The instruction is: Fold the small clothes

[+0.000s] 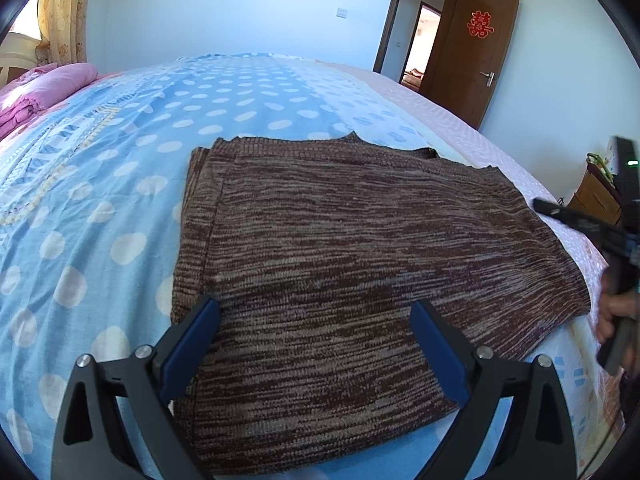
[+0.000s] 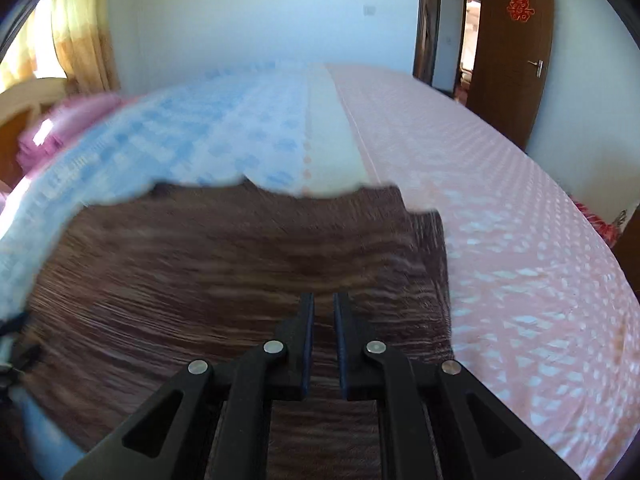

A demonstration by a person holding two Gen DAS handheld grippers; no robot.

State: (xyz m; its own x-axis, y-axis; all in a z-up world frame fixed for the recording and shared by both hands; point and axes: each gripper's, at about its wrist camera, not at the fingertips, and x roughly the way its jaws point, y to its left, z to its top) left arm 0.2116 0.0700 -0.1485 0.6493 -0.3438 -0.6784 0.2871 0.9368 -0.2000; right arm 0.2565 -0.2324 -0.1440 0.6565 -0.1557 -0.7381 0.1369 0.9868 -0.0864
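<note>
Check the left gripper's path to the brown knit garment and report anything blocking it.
Nothing visible blocks it. The left gripper is open right over the near part of the brown knit garment, which lies flat on the bedspread. The right gripper is shut, above the same garment.

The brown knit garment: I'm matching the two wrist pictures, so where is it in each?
Left wrist: brown knit garment fills centre and bottom, on the bed.
Right wrist: it fills the lower left, blurred.
Shared landmark: brown door with red emblem, upper right.

Both wrist views look steeply down, close over the same brown knit (image 1: 340, 260) on the bed (image 1: 120, 140).
</note>
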